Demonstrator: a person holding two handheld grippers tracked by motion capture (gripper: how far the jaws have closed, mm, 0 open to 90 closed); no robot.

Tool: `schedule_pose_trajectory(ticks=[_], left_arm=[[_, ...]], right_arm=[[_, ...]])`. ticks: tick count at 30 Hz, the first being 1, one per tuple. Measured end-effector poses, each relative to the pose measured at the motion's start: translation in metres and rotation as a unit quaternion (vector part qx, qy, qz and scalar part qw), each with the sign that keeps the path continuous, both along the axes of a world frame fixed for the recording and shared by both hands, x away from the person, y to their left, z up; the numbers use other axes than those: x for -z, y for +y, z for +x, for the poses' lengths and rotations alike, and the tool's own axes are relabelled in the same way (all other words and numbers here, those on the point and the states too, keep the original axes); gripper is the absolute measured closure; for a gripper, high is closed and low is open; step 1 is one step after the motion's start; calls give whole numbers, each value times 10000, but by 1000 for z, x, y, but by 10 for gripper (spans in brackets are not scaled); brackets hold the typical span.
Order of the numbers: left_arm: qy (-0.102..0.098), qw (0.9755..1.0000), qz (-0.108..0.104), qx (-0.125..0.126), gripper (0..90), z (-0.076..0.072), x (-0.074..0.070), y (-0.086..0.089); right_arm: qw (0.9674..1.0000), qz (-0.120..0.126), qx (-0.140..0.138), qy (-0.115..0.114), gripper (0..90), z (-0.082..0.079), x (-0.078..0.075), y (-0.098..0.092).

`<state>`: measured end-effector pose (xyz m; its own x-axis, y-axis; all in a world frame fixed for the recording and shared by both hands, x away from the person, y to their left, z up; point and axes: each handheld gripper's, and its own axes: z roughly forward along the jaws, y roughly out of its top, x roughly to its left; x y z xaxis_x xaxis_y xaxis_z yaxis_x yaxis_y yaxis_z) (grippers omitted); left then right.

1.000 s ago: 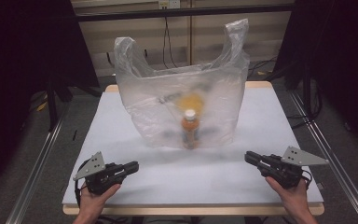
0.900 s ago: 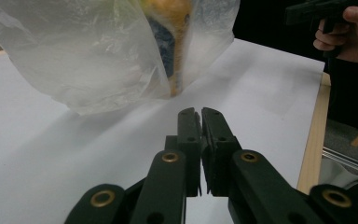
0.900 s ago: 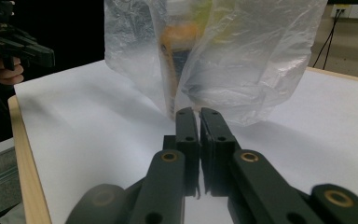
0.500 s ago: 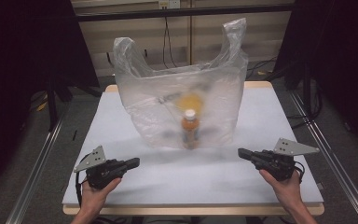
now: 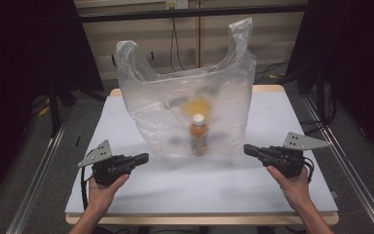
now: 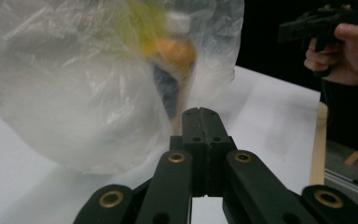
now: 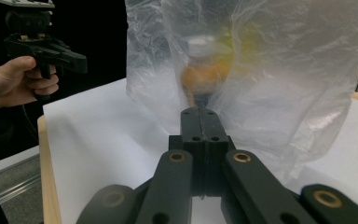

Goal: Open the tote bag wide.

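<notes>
Holding my left gripper [image 5: 142, 158] and right gripper [image 5: 249, 148] either side of plastic bag [image 5: 185, 107] — jaws pressed together, empty; bottle [image 5: 198, 134] already inside — handles untouched.

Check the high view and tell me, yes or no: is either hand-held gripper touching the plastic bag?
No: the left hand-held gripper and right hand-held gripper sit apart from the plastic bag.
</notes>
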<state>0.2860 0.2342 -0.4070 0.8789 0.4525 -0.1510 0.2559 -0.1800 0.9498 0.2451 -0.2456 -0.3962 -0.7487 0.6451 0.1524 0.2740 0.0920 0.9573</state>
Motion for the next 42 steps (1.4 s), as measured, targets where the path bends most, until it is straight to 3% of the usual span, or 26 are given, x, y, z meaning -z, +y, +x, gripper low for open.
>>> schedule_pose_trajectory(ticks=[1,3,7,9,12,22,30,33,42], left_arm=[[-40,9999,72,-118,900,0,0,-1],[12,10000,16,0,900,3,0,-2],[-10,10000,1,-17,900,9,-1,-1],[-27,10000,-42,-58,900,13,-6,-3],[-45,9999,-75,-55,900,16,-9,-3],[-268,9991,-312,-132,900,36,-35,-10],[-523,9973,-466,-233,900,50,-63,-11],[-561,9973,-422,-224,900,54,-68,-12],[-635,9952,-695,-253,900,69,-88,-21]], right_arm=[[10000,-13,-6,-2,900,1,-1,2],[10000,-42,-24,-16,900,4,-2,4],[10000,-2,-58,-28,900,9,-4,6],[9999,120,-9,-33,900,15,-10,8],[9998,91,-76,-133,900,19,-20,13],[9994,168,-45,-308,900,39,-46,20],[9985,177,-117,-510,900,56,-75,37],[9983,148,-166,-545,900,60,-80,43],[9972,204,-219,-683,900,75,-99,56]])
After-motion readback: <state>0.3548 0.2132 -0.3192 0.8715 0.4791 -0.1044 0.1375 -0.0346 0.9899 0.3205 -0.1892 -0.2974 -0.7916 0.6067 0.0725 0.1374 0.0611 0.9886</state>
